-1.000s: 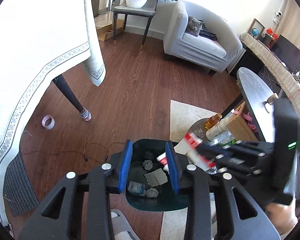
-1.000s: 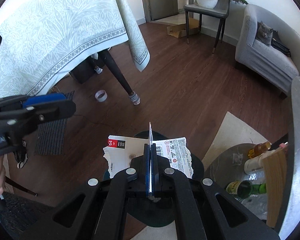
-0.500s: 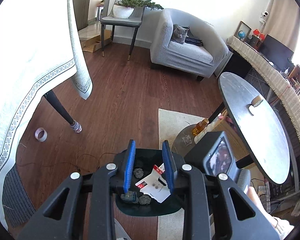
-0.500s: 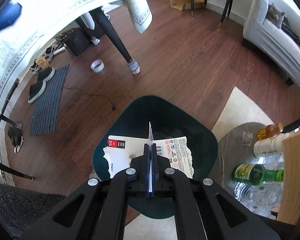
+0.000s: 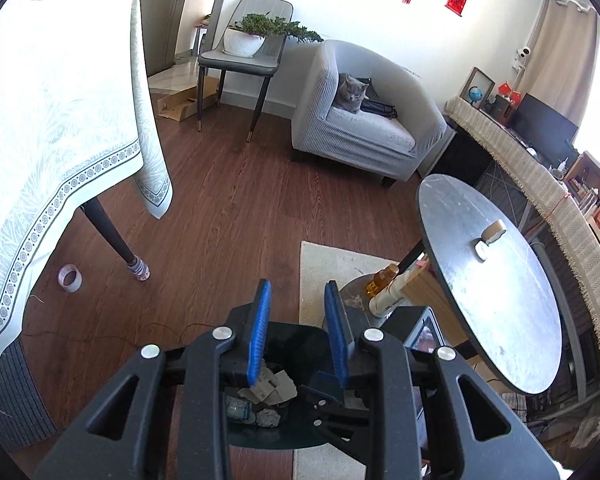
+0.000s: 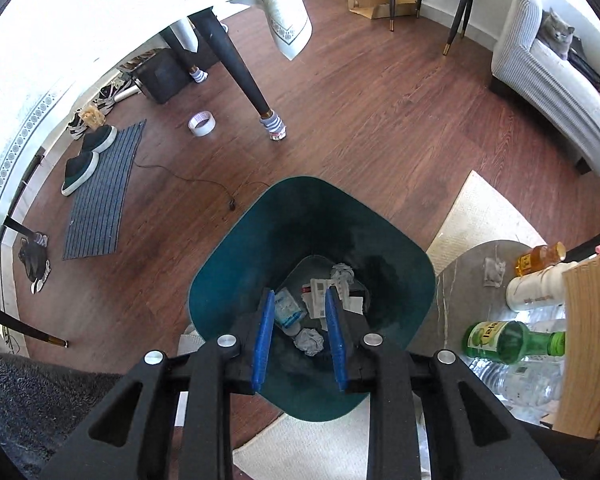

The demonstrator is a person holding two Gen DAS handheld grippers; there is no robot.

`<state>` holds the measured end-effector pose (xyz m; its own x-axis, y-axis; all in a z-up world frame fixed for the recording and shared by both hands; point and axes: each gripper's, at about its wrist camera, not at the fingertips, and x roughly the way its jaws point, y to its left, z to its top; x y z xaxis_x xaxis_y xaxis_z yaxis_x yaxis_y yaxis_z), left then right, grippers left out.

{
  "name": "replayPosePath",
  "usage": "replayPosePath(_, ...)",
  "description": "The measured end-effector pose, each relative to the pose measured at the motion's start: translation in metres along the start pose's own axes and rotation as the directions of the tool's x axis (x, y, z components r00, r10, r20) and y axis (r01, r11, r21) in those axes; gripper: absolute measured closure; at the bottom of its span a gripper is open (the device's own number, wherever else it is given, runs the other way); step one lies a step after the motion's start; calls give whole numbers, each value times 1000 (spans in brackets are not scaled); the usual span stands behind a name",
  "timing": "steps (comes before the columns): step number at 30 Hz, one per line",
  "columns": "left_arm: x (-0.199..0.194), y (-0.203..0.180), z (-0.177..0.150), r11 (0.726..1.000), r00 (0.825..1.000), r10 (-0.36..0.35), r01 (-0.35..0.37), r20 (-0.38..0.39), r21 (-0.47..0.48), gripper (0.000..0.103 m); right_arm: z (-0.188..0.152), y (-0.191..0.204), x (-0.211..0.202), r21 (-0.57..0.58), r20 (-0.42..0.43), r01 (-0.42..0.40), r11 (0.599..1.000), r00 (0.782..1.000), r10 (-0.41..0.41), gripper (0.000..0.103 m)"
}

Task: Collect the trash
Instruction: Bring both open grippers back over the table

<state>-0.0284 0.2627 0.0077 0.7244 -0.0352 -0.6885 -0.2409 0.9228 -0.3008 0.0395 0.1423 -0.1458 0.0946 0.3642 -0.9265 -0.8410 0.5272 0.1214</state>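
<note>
Right claw [image 6: 299, 299] opening (empty) over bin [image 6: 404, 256]

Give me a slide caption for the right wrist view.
Right gripper opening empty above the teal bin of paper scraps.

A grey cat [image 5: 351, 92] lies in a pale armchair [image 5: 364, 128]. Beside it, a potted plant [image 5: 246, 38] sits on a grey chair [image 5: 240, 60]. A roll of tape [image 6: 201, 123] lies on the wooden floor [image 5: 228, 208] near a sock-covered table leg [image 6: 272, 128]. Green slippers [image 6: 86, 158] rest by a striped mat [image 6: 100, 200]. A green bottle [image 6: 504, 342] lies on a low round shelf [image 6: 460, 264].
</note>
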Motion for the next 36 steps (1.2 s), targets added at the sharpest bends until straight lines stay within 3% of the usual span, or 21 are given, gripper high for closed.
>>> replayPosePath(8,-7,-16,9,1000,999,-9,10,52,-14,72,2,-9,-54,11,138,-26,1000,990,24,77)
replayPosePath(16,-22,-46,17,1000,992,-24,22,120,17,69,-1,-37,-124,53,287,8,999,958,-23,77)
replayPosePath(20,-18,-65,19,998,992,-43,38,115,45,68,-8,-60,-147,91,329,35,995,942,-63,77)
replayPosePath(24,-6,-85,22,996,993,-60,53,104,67,67,-16,-86,-168,135,361,61,989,927,-106,85)
replayPosePath(31,22,-124,21,989,994,-92,84,61,119,62,-35,-143,-198,246,402,71,967,900,-169,85)
replayPosePath(36,41,-151,21,979,993,-112,103,41,175,56,-48,-181,-212,317,419,79,945,882,-214,64)
